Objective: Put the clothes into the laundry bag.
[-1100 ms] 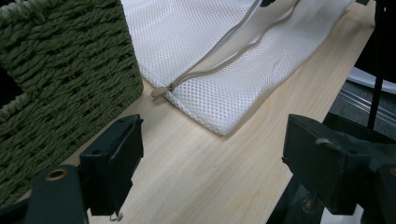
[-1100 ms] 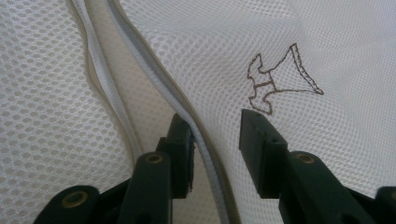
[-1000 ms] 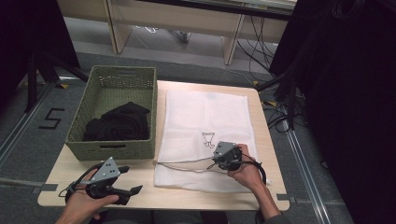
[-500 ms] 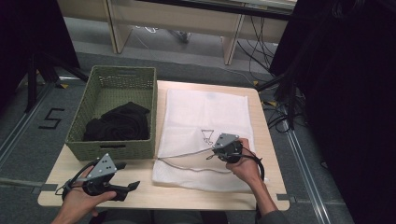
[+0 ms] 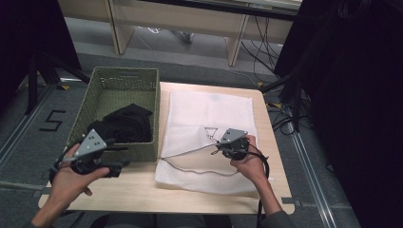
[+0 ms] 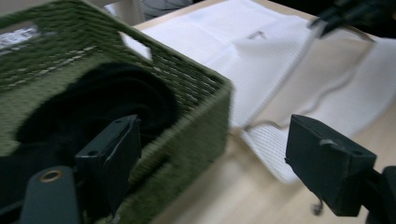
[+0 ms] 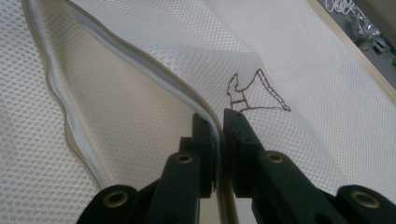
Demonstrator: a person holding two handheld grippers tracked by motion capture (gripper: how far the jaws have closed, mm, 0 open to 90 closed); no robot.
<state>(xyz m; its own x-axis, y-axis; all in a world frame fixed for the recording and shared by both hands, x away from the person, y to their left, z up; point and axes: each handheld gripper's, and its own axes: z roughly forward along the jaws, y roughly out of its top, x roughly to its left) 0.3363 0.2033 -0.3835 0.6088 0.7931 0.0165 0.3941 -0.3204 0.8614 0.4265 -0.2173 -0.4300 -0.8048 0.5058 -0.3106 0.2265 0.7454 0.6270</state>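
My right gripper (image 7: 217, 122) pinches the white mesh bag's (image 5: 209, 114) top edge mid-frame and has lifted it higher, so the mouth gapes. My left gripper (image 6: 212, 163), jaws spread, has moved up toward the green basket (image 5: 119, 78) of black clothes (image 5: 124, 124).

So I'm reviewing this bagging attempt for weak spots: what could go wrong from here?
The right gripper pinches only the mesh bag's thin zipper edge, so it may slip free and the mouth fall shut. The left gripper is open beside the basket corner and could knock it while going for the black cloth.
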